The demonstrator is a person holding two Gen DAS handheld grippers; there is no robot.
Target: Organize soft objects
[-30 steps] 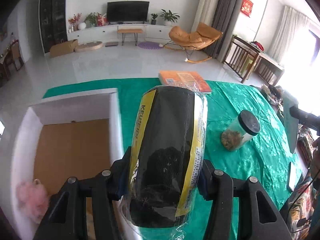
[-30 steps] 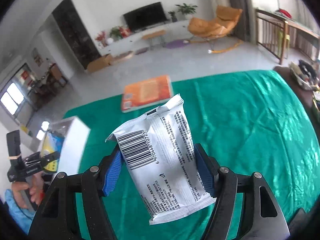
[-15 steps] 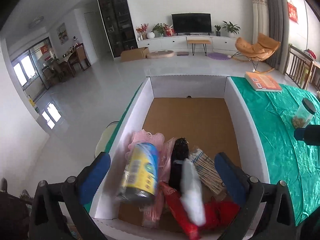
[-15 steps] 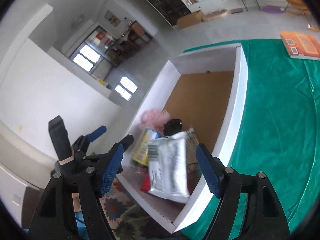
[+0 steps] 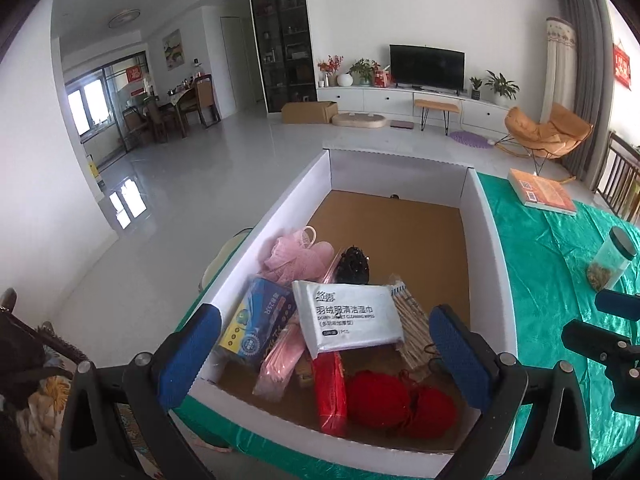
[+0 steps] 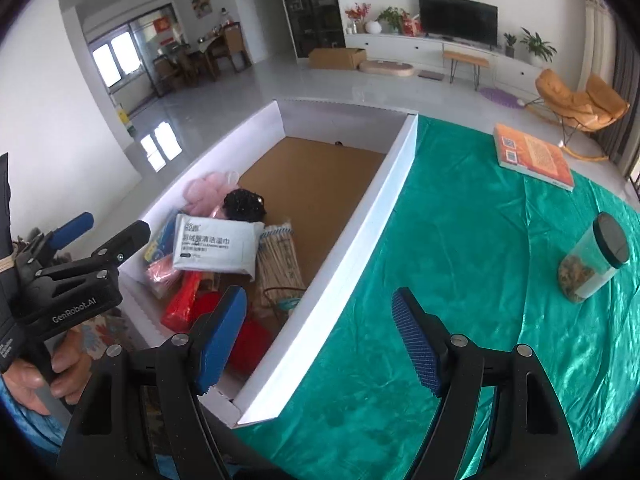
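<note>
A white box point(image 5: 484, 240) with a brown floor holds the soft things. A white wet-wipes pack point(image 5: 348, 320) lies on top, beside a blue and yellow bag roll point(image 5: 256, 320). Around them are a pink mesh puff point(image 5: 296, 256), a black bundle point(image 5: 352, 266), a red pouch point(image 5: 330, 392) and red yarn point(image 5: 396, 400). My left gripper point(image 5: 326, 354) hangs open over the box's near end, holding nothing. My right gripper point(image 6: 320, 338) stands open and empty over the box's right wall point(image 6: 360, 232). The wipes pack point(image 6: 218, 246) shows there too.
A pack of wooden skewers point(image 5: 412, 328) lies in the box. On the green cloth point(image 6: 460, 240) stand a dark-lidded jar point(image 6: 592, 264) and an orange book point(image 6: 532, 156). A person's hand holds the left gripper point(image 6: 80, 240) at the box's left.
Both grippers swung from over the cloth to the box and opened. The bag roll dropped from the left one and the wipes pack from the right; both now lie in the box.
</note>
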